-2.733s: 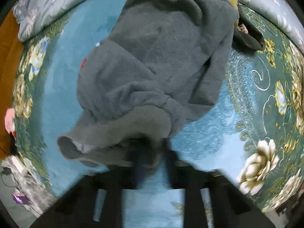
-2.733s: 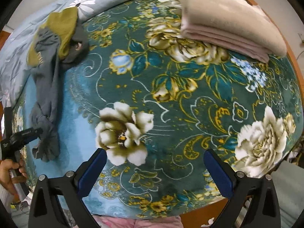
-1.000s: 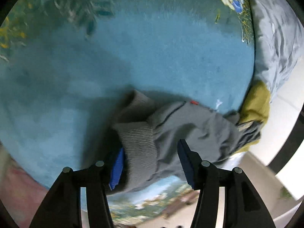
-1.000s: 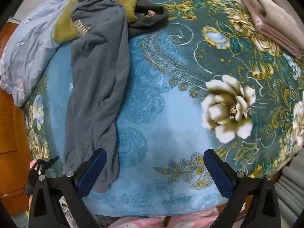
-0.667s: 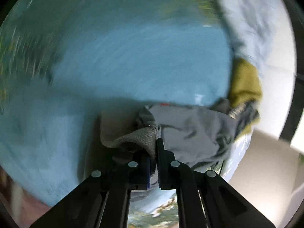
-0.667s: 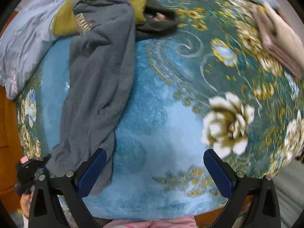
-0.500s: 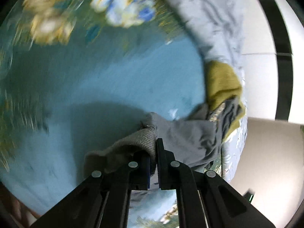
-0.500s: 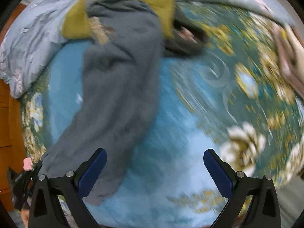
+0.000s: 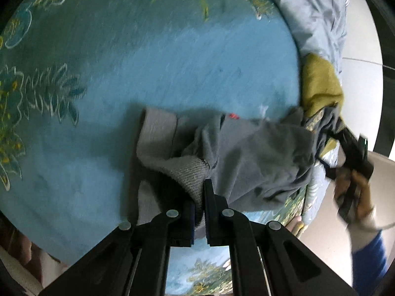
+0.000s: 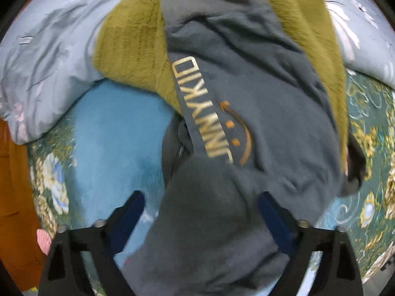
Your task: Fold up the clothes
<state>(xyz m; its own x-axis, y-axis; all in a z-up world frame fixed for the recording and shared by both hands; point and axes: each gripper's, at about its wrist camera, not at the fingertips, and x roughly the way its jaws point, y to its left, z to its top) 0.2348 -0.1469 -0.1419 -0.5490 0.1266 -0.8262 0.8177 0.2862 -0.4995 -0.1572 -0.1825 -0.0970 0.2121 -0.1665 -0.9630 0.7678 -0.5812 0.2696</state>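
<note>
A grey sweatshirt (image 9: 249,153) lies on the blue floral blanket (image 9: 172,61). My left gripper (image 9: 203,197) is shut on its ribbed cuff (image 9: 190,172) and holds that end lifted off the blanket. In the right wrist view the same sweatshirt (image 10: 259,113), with gold lettering, runs up onto an olive fluffy garment (image 10: 128,49). My right gripper (image 10: 202,212) hovers over it with the cloth between the blue pads (image 10: 134,209); its jaws are closing and the pads do not press on the cloth. A hand (image 9: 358,190) holding that gripper shows at the right of the left wrist view.
A pale grey-blue duvet (image 10: 49,37) is bunched along the far side of the bed. A dark garment (image 10: 355,170) lies by the olive one. Orange wood (image 10: 14,197) borders the bed on the left. White wall (image 9: 360,37) lies beyond the duvet.
My left gripper shut on the grey cuff and raised it while rolling. My right gripper swept across the bed to the sweatshirt's lettered end, and its jaws have narrowed.
</note>
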